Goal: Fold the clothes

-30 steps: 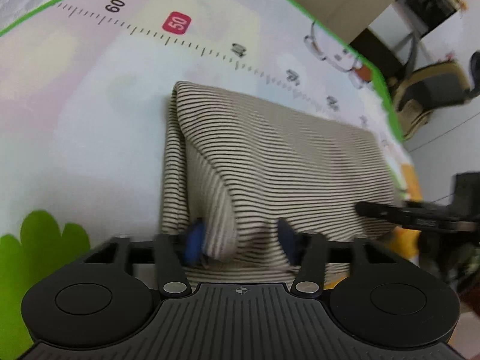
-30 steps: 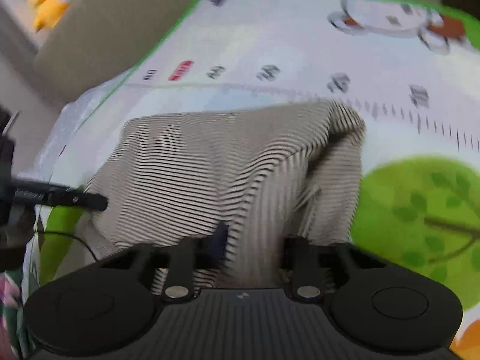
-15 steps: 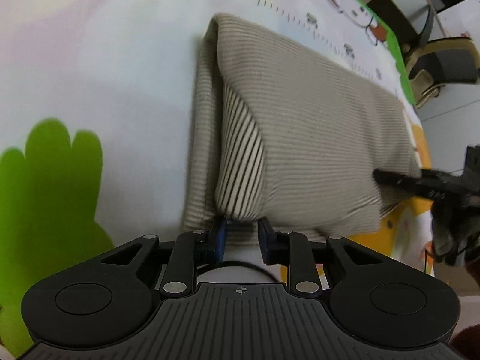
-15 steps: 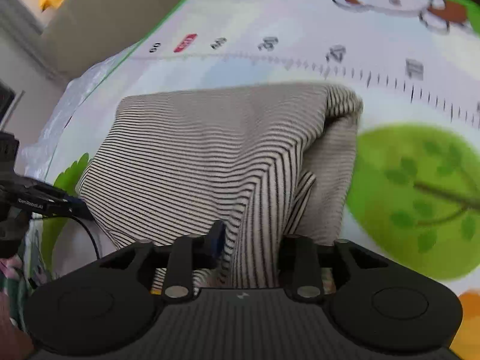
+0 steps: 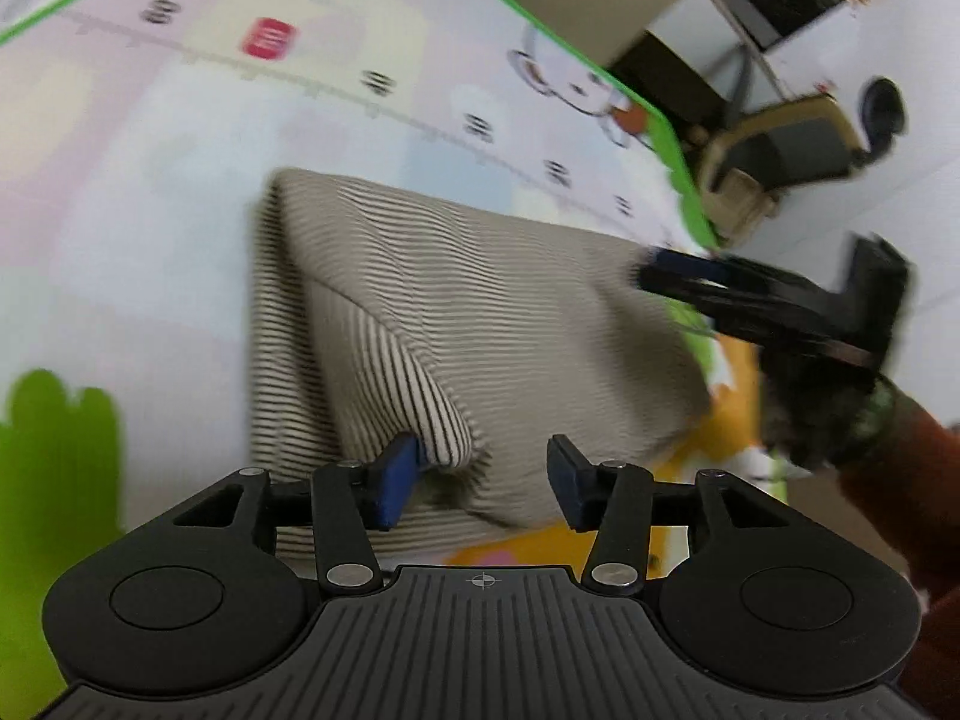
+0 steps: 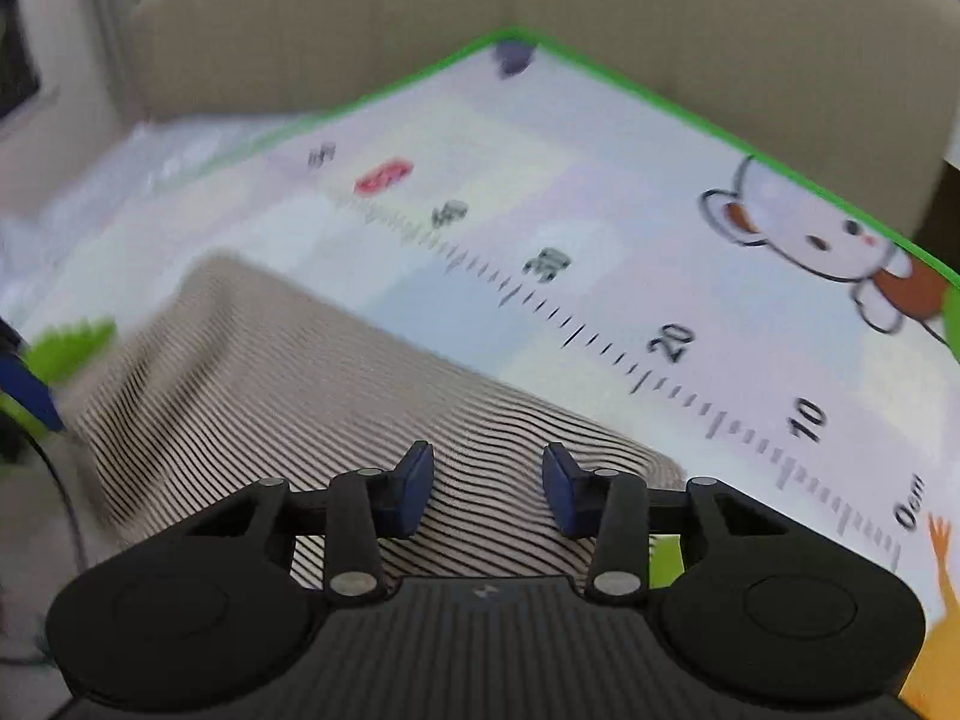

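We see a pale cartoon-printed play mat with a green border (image 6: 600, 192); on it, beside its printed ruler, lies the folded beige black-striped garment (image 5: 480, 312). Our left gripper (image 5: 480, 474) is opening over the garment's near fold, pinching nothing. Our right gripper (image 6: 487, 489) stands spread above the garment's corner.

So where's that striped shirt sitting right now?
The folded striped shirt lies on the play mat, just below its printed ruler, with the left gripper opening at its near edge.
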A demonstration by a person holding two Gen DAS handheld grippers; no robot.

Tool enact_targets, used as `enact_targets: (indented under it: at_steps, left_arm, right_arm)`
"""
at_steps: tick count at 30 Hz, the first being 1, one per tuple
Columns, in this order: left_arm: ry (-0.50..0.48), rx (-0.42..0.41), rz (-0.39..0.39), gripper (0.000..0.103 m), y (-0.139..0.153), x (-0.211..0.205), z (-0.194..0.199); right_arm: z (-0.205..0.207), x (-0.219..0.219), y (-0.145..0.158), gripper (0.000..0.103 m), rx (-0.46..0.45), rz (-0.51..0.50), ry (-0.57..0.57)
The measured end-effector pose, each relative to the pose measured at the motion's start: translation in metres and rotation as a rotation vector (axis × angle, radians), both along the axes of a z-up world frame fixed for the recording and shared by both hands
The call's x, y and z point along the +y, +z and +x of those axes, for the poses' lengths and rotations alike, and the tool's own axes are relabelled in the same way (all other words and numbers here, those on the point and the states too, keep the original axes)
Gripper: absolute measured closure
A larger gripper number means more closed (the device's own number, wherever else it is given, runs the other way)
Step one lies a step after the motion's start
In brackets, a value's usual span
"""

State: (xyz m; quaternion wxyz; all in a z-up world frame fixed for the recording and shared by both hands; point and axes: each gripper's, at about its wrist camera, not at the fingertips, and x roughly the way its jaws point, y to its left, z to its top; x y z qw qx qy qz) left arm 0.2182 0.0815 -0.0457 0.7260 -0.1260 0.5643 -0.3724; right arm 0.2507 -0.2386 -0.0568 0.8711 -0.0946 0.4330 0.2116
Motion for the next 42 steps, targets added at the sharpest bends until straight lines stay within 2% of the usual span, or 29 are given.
enact_targets:
  at_steps: [2, 5, 7, 9, 14, 18, 22, 25, 29, 32, 33, 37, 40, 42]
  left_arm:
    - [-0.039, 0.003, -0.029, 0.051, 0.005, -0.008, -0.004]
    - [-0.072, -0.031, -0.067, 0.05, 0.018, -0.02, -0.009]
    - [-0.082, -0.117, -0.07, 0.043, 0.031, -0.019, -0.011]
    - [-0.086, -0.125, -0.065, 0.024, 0.031, -0.023, -0.009]
    - [-0.089, 0.044, -0.005, 0.027, -0.016, -0.039, 0.0]
    - [-0.025, 0.167, 0.031, 0.032, -0.05, -0.046, 0.02]
    - [0.023, 0.203, 0.044, 0.035, -0.06, -0.048, 0.044]
    - [0.017, 0.152, 0.099, 0.044, -0.06, -0.057, 0.066]
    - [0.037, 0.106, 0.166, 0.046, -0.054, -0.08, 0.105]
    - [0.052, -0.01, 0.207, 0.046, -0.043, -0.102, 0.13]
    - [0.057, -0.06, 0.222, 0.046, -0.042, -0.107, 0.136]
    - [0.096, -0.158, 0.272, 0.043, -0.044, -0.106, 0.152]
    - [0.13, -0.219, 0.325, 0.041, -0.046, -0.099, 0.163]
    - [0.163, -0.228, 0.324, 0.041, -0.045, -0.083, 0.17]
  right_arm:
    - [0.005, 0.003, -0.013, 0.064, 0.015, -0.042, 0.018]
    - [0.011, -0.007, -0.023, 0.064, 0.056, 0.005, -0.015]
    - [0.011, -0.012, -0.025, 0.063, 0.067, 0.039, -0.029]
    - [0.013, -0.014, -0.028, 0.062, 0.067, 0.049, -0.031]
    - [0.014, -0.006, -0.029, 0.061, 0.051, 0.035, -0.037]
    - [0.012, -0.008, -0.02, 0.061, 0.006, 0.035, -0.055]
    - [0.019, -0.012, -0.019, 0.061, -0.009, 0.0, -0.058]
    - [0.029, -0.015, -0.021, 0.061, -0.006, -0.002, -0.084]
    - [0.041, -0.021, -0.026, 0.061, -0.006, 0.008, -0.138]
    - [0.038, -0.023, -0.03, 0.061, 0.002, -0.004, -0.133]
    - [0.035, -0.024, -0.031, 0.061, 0.004, -0.01, -0.129]
    - [0.008, -0.021, -0.04, 0.061, -0.002, -0.072, -0.089]
    - [-0.013, -0.026, -0.042, 0.06, 0.004, -0.05, -0.147]
    - [-0.025, -0.026, -0.04, 0.06, 0.032, -0.033, -0.183]
